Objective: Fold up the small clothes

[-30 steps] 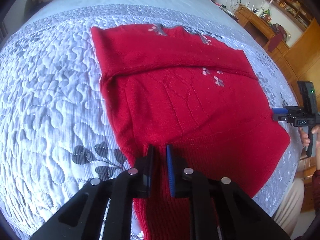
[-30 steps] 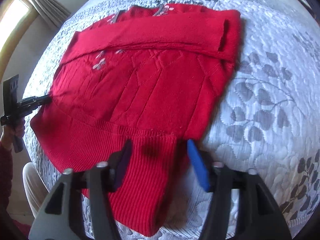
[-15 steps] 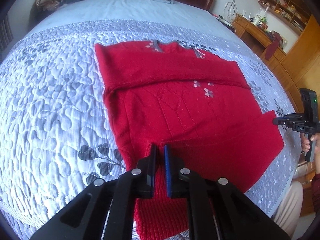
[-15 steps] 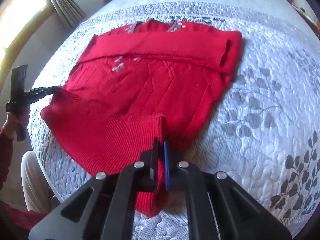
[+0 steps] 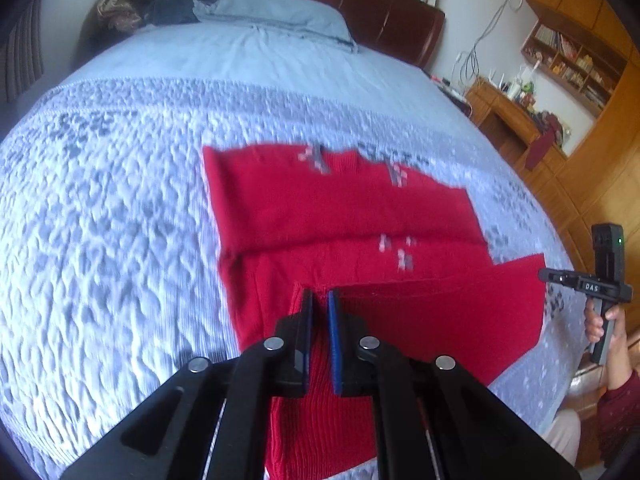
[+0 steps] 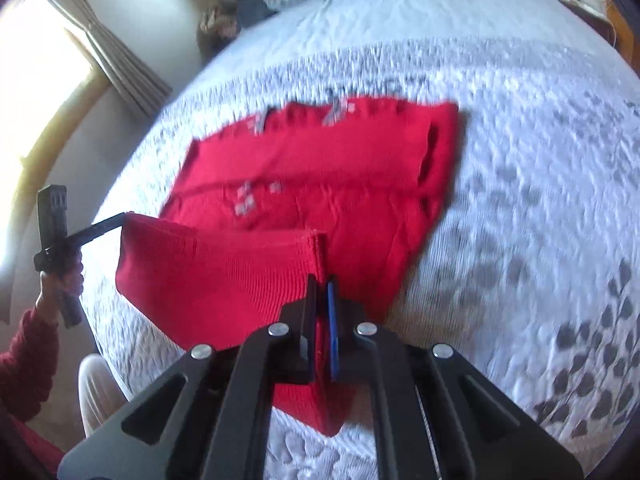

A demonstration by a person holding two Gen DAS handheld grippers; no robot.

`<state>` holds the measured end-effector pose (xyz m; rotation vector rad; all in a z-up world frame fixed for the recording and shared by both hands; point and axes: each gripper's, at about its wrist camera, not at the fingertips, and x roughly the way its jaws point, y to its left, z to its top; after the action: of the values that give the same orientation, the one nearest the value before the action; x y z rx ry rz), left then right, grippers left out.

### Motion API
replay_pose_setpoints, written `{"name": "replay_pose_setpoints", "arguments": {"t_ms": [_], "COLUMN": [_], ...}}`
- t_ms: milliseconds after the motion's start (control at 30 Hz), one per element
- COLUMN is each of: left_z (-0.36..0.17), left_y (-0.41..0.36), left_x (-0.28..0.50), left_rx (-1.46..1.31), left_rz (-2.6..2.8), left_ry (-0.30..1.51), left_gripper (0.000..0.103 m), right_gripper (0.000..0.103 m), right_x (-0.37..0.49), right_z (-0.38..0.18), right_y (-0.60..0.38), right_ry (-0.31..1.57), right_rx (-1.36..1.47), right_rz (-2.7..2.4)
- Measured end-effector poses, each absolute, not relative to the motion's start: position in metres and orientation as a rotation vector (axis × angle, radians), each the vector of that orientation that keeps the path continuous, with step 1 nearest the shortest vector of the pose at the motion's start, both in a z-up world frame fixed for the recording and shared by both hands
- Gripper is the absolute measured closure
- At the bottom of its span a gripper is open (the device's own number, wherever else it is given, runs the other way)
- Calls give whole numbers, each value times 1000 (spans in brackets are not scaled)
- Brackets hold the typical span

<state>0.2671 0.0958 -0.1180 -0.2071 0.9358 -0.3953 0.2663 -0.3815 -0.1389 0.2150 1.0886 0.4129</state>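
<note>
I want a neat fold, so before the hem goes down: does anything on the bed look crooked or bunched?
Nothing looks badly wrong. The red knitted sweater lies flat on the grey quilted bedspread, one sleeve folded across the chest. The left gripper and right gripper hold the ribbed hem lifted; its edge sags slightly between them.

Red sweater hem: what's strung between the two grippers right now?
Only the lifted ribbed hem of the red sweater: it spans from the right gripper to the left gripper, best seen in the right wrist view.

daylight from window [image 6: 36, 76] | motion blur | fisheye edge warp
</note>
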Motion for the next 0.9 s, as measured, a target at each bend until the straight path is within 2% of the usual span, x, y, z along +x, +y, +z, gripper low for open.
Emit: {"name": "replay_pose_setpoints", "arguments": {"t_ms": [200, 433, 633, 667, 800, 900], "left_z": [-99, -111, -156, -166, -199, -211], "left_y": [98, 93, 84, 84, 88, 93], "left_x": [343, 450, 505, 508, 519, 516], "left_rx": [-265, -302, -259, -244, -204, -197], "left_rz": [-343, -244, -143, -120, -63, -66], "left_ry": [898, 895, 951, 962, 1021, 1047], "left_gripper": [96, 98, 98, 103, 103, 103], "right_gripper": [100, 100, 100, 100, 100, 98], "right_x": [329, 429, 498, 505, 518, 516], "right_z": [-120, -126, -170, -180, -227, -242], "right_y": [-385, -391, -393, -393, -395, -395], "right_ry": [1064, 1065, 1128, 1140, 1221, 1227], "right_rx": [199, 187, 193, 191, 169, 170], "right_rz": [357, 269, 180, 165, 99, 86]}}
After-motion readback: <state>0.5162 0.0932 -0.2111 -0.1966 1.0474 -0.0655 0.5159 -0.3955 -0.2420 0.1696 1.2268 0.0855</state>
